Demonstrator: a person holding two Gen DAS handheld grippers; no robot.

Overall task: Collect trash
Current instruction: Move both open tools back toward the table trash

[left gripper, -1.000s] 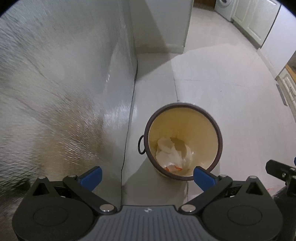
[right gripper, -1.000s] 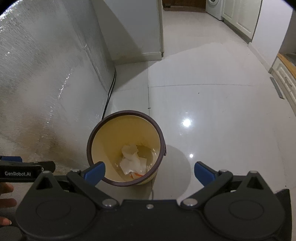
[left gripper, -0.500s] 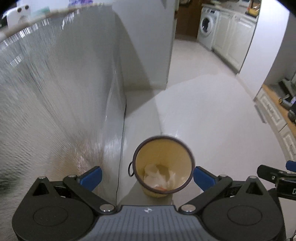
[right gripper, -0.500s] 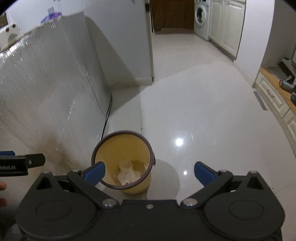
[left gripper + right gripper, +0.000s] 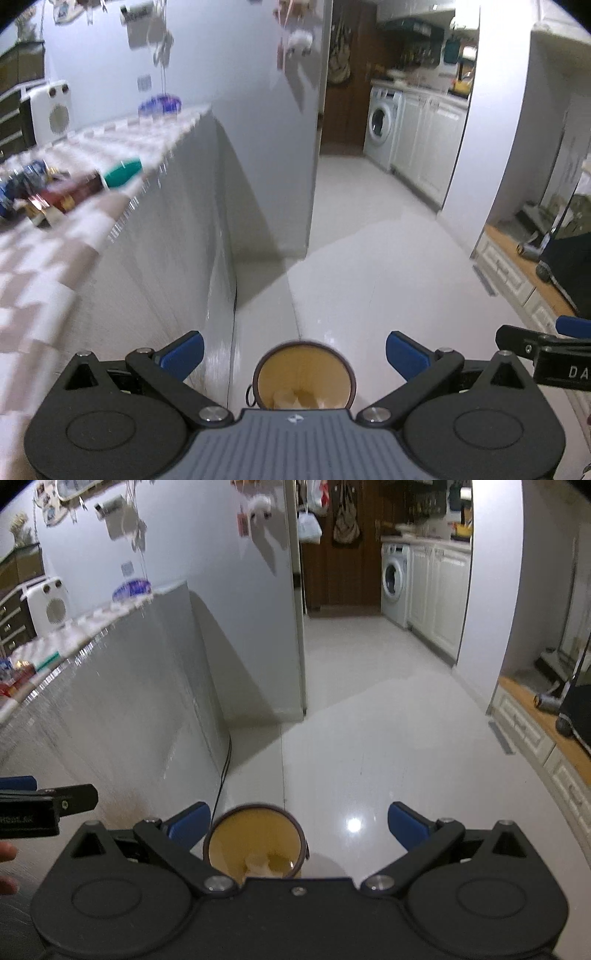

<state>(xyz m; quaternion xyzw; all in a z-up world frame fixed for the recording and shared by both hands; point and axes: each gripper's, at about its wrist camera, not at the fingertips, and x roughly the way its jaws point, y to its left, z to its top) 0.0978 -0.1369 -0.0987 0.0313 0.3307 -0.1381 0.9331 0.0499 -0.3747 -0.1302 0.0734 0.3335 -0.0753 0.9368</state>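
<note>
A yellow bin with a dark rim (image 5: 305, 373) stands on the white floor below both grippers; it also shows in the right wrist view (image 5: 255, 843). White crumpled paper (image 5: 286, 398) lies inside it. My left gripper (image 5: 293, 354) is open and empty, high above the bin. My right gripper (image 5: 297, 825) is open and empty too. Wrappers and a red packet (image 5: 62, 194) lie blurred on the checked table top (image 5: 44, 258) at the left, next to a green object (image 5: 123, 171).
A foil-covered table side (image 5: 122, 709) runs along the left with a black cable (image 5: 223, 771) at its foot. A white wall block (image 5: 280, 147) stands behind. A washing machine (image 5: 394, 583) and white cabinets (image 5: 437, 594) are far back. A low cabinet (image 5: 535, 734) is at right.
Both grippers have risen and tilted up. The bin has shrunk and slid to the bottom of each view. The table top and the kitchen have come into view.
</note>
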